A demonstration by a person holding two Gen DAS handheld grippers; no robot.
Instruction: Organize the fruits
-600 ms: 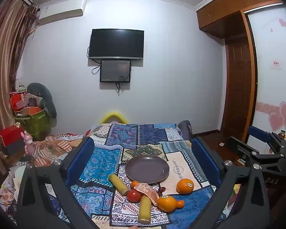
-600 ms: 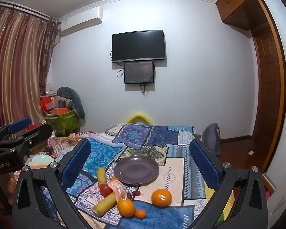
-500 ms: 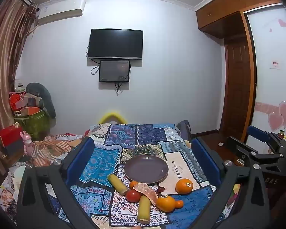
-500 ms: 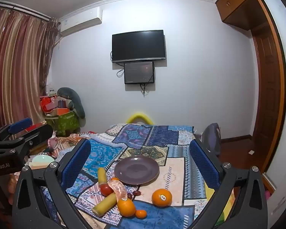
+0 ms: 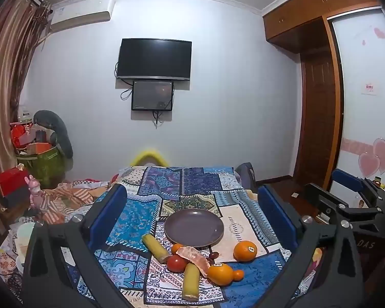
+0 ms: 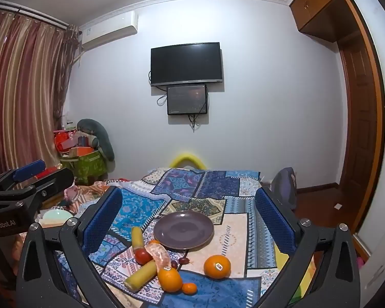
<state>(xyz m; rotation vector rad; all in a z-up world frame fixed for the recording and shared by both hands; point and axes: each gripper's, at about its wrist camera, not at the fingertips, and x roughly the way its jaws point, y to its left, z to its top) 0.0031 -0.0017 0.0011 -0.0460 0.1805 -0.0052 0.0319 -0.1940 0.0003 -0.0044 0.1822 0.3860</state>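
Nothing moved, fruits (image 5: 192, 259) below both open tools

Ahead of you, a dark television (image 5: 154, 59) is mounted on the far wall above a smaller screen (image 5: 152, 95). An air conditioner (image 6: 107, 30) sits high left, beside striped curtains (image 6: 20, 89). A wooden door (image 5: 318, 118) stands right.

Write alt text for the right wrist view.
An open claw frames an empty purple plate on a patchwork cloth, with oranges, a tomato and two yellow sticks scattered loose in front of it. A dark TV hangs on the far wall.
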